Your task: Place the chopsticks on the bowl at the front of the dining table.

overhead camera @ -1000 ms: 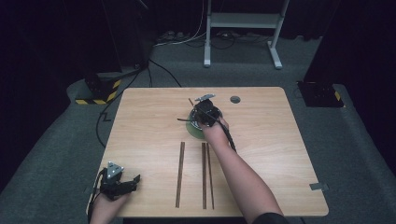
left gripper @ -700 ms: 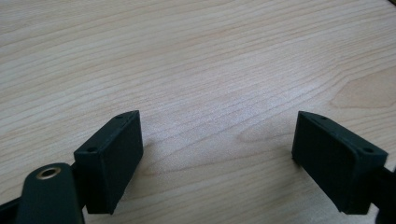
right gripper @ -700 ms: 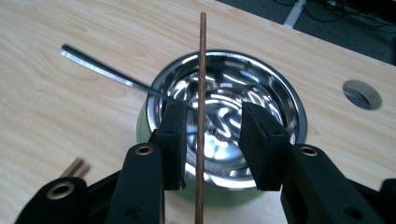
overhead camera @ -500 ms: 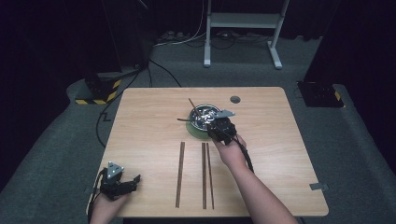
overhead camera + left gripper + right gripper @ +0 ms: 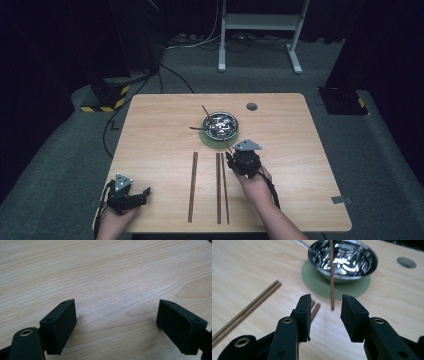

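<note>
The right gripper (image 5: pixel 235 161) is seen in the high view just below the bowl, near the table's middle; its jaws are parted, have just been opening, and press on nothing. In the right gripper view a dark chopstick (image 5: pixel 331 275) leans out of the steel bowl (image 5: pixel 352 261), its lower end hanging between and just beyond the jaw tips, apart from both pads; this gap cannot be judged from above, where that stick (image 5: pixel 227 145) is partly hidden by the gripper. The left gripper (image 5: pixel 137 196) is held at the near left corner of the wooden table (image 5: pixel 160 130), jaws wide apart, and in the left gripper view bare wood grain (image 5: pixel 112 277) is recorded between its pads (image 5: pixel 61 325). From above, the bowl (image 5: pixel 220 124) is seen to sit on a green mat (image 5: pixel 206 140), with another stick (image 5: pixel 207 114) leaning out at its far left. Flat on the table, a pair of chopsticks (image 5: pixel 221 187) lies just left of the right hand (image 5: pixel 255 182) and another pair (image 5: pixel 192 185) further left, both running toward the near edge. A small grey disc (image 5: pixel 251 106) is noted near the far edge. Open tabletop is left to the right of the bowl and between the left gripper and the sticks.
</note>
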`<action>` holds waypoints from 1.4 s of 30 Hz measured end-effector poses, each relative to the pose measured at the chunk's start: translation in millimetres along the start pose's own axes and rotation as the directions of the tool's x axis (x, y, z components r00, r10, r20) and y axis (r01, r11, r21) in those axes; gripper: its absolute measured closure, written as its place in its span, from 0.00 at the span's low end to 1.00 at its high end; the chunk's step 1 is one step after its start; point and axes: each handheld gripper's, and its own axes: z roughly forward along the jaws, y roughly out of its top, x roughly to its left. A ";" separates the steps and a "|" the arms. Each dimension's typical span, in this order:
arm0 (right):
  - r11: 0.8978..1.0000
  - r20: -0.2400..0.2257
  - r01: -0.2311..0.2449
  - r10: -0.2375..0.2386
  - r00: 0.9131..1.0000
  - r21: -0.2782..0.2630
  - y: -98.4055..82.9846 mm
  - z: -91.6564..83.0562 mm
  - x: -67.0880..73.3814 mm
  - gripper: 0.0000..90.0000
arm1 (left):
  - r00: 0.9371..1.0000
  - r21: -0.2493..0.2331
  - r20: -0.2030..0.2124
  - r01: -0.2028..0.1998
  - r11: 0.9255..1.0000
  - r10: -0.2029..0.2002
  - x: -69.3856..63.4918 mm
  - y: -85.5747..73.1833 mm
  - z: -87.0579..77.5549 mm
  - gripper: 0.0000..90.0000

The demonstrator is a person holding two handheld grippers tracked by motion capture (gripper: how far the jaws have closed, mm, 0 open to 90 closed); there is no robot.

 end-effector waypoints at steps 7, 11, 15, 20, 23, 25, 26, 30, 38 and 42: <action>0.999 -0.025 -0.005 0.006 1.000 0.045 -25.3 3.3 10.2 0.67 | 1.000 0.000 0.000 0.000 1.000 0.000 0.0 0.0 0.0 0.18; 0.997 -0.040 -0.001 0.004 0.999 0.072 -32.8 9.6 18.5 0.68 | 1.000 0.000 0.000 0.000 1.000 0.000 0.0 0.0 0.0 0.18; 0.994 -0.049 0.015 -0.010 0.999 0.110 -38.4 16.5 27.6 0.71 | 1.000 0.000 0.000 0.000 1.000 0.000 0.1 0.0 0.0 0.18; 0.991 -0.053 0.022 -0.015 0.998 0.131 -43.4 22.6 30.3 0.75 | 1.000 0.000 0.001 0.000 1.000 0.000 0.1 0.0 0.0 0.18; 0.990 -0.056 0.024 -0.017 0.998 0.137 -44.7 24.3 30.4 0.77 | 1.000 0.000 0.000 0.000 1.000 0.000 0.1 0.0 0.0 0.18; 0.989 -0.060 0.017 -0.009 0.998 0.147 -45.3 25.2 30.8 0.79 | 1.000 0.000 0.001 0.000 1.000 0.000 0.1 0.0 0.0 0.18; 0.988 -0.066 0.027 -0.018 0.998 0.151 -45.4 25.6 30.3 0.79 | 1.000 0.000 0.001 0.000 1.000 0.000 0.1 0.0 0.0 0.18; 0.987 -0.059 0.029 -0.020 0.998 0.157 -46.0 28.4 30.8 0.81 | 1.000 0.000 0.001 0.000 1.000 0.000 0.1 0.0 0.0 0.18; 0.985 -0.044 0.036 -0.029 0.999 0.169 -46.3 29.5 25.3 0.87 | 1.000 0.000 0.002 0.000 1.000 0.000 0.2 0.0 -0.1 0.18; 0.985 -0.029 0.025 -0.021 0.999 0.173 -47.7 28.0 17.4 0.88 | 1.000 0.000 0.002 0.000 1.000 0.000 0.2 0.0 0.0 0.18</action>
